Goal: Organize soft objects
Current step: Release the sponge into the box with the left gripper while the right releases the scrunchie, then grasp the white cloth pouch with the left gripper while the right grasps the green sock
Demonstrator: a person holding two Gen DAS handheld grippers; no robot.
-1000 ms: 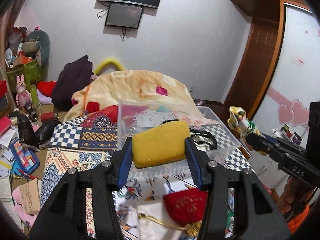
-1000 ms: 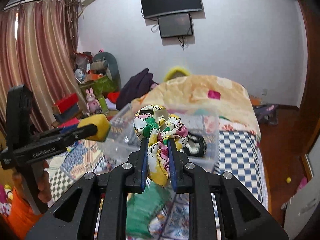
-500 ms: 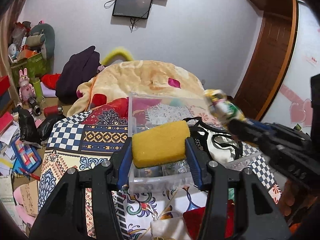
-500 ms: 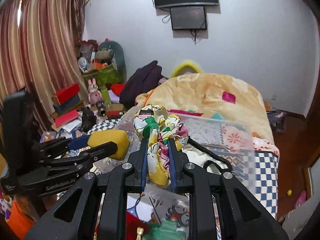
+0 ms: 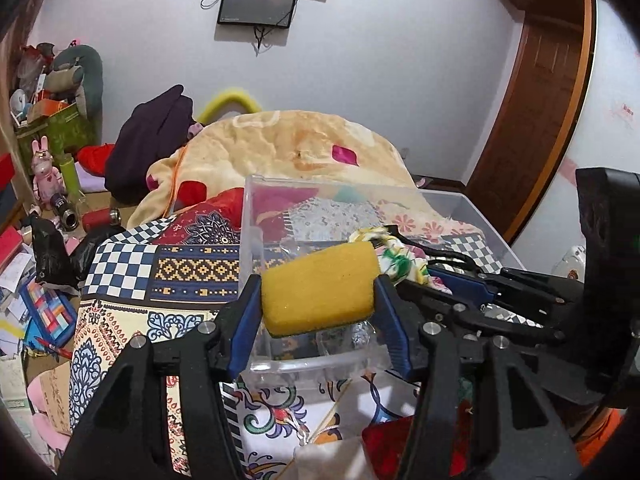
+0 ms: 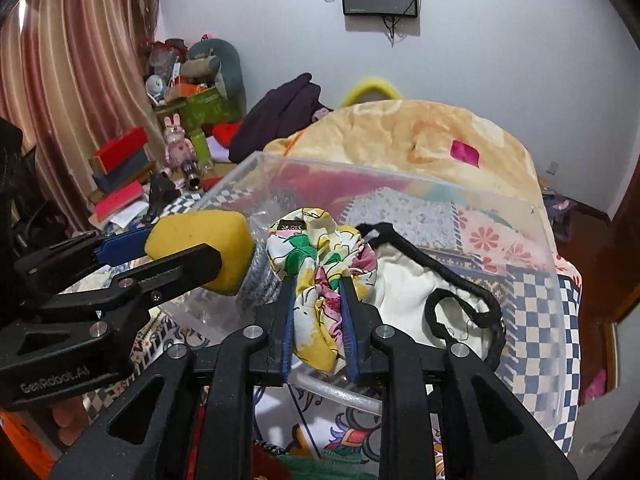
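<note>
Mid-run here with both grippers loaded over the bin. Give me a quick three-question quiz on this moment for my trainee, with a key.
1. True or false: the left gripper is shut on the yellow sponge.
2. What does the right gripper hold? A) a red pouch B) the floral scrunchie C) a black strap
3. Fill in: a white cloth item with black trim already lies inside the clear plastic ____.

Key:
1. True; the sponge is pinched between both fingers.
2. B; the fabric is squeezed between the nearly closed fingers.
3. bin; both grippers are at its near edge.
</note>
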